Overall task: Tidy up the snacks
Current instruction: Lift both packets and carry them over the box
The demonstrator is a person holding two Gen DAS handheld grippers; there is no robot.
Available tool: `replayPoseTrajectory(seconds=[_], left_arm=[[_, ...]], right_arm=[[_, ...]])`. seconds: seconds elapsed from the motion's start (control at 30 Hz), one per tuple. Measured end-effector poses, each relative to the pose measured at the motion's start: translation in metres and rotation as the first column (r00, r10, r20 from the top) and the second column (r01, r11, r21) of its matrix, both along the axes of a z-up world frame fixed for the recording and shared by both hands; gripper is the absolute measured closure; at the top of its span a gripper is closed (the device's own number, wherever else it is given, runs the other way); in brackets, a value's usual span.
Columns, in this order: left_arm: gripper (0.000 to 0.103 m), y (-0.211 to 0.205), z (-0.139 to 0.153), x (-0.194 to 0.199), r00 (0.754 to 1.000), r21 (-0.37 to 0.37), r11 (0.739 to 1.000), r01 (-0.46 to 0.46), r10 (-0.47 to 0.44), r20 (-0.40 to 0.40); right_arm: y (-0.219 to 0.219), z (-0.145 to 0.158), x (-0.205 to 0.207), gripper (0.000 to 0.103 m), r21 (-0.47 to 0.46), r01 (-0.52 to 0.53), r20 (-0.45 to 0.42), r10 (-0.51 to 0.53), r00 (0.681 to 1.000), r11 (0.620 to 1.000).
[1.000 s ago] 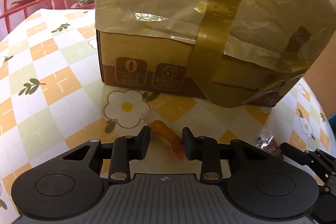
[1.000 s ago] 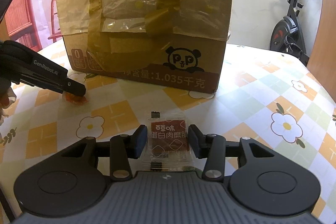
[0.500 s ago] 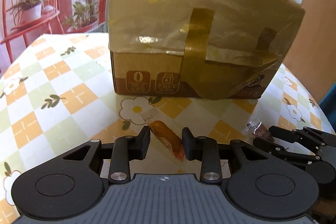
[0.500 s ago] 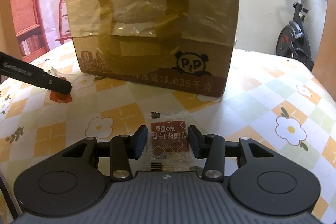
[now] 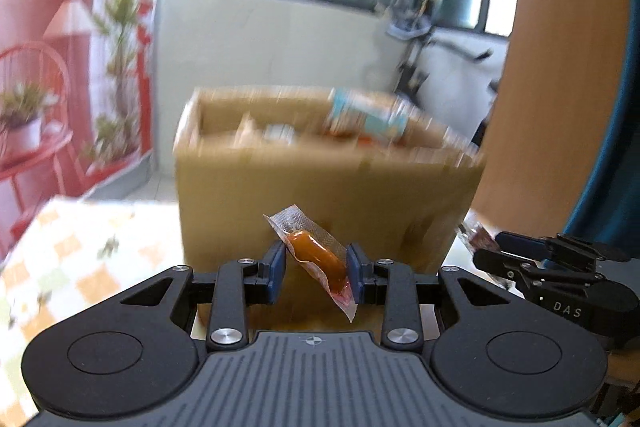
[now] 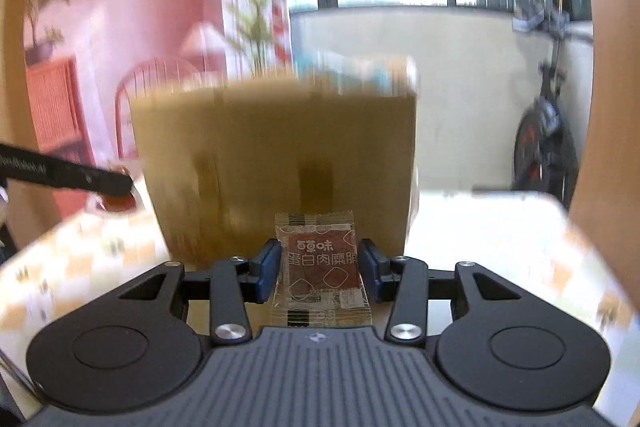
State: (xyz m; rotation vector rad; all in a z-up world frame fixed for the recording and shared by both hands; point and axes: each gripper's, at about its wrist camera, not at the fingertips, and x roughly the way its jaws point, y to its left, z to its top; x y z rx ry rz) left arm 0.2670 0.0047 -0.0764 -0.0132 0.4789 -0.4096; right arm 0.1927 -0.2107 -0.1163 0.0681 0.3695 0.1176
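My left gripper is shut on a clear packet with an orange snack, held tilted in the air. My right gripper is shut on a clear packet with a dark red label, held upright. The open cardboard box stands just ahead on the table, with several snack packs blurred inside its top. The box fills the middle of the right wrist view. The right gripper shows at the right of the left wrist view, and the left gripper's finger at the left of the right wrist view.
The table has a checked floral cloth. Behind are a red chair with a plant, windows, and an exercise bike. A brown panel stands at the right.
Both grippers have risen from the tabletop with their packets. The view now reaches the box's open top. The scene is motion-blurred.
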Motion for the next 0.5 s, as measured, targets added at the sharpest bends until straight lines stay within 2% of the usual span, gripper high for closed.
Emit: replayPoseTrajectory(seconds=[0.2,0.3,0.4,0.5], left_arm=[[0.068,-0.019,0.039,0.027,0.997,-0.040,0.998,0.050,-0.048,0.065],[0.068,-0.030,0.054,0.046,0.995,-0.084,0.993,0.084,-0.079,0.056],[0.068,-0.045,0.060,0.064,0.993,-0.061,0.994,0.093,-0.088,0.072],[0.068,-0.055,0.057,0.082,0.994,-0.060,0.993,0.101,-0.098,0.043]], right_arm=[[-0.004,0.054,0.013,0.058,0.009,-0.013,0.147,0.012,0.989,1.000],[-0.009,0.070,0.028,0.058,0.010,-0.010,0.172,0.008,0.985,1.000],[-0.015,0.079,0.049,0.058,0.010,-0.006,0.173,0.004,0.985,1.000],[-0.022,0.081,0.071,0.058,0.012,0.010,0.152,-0.012,0.988,1.000]])
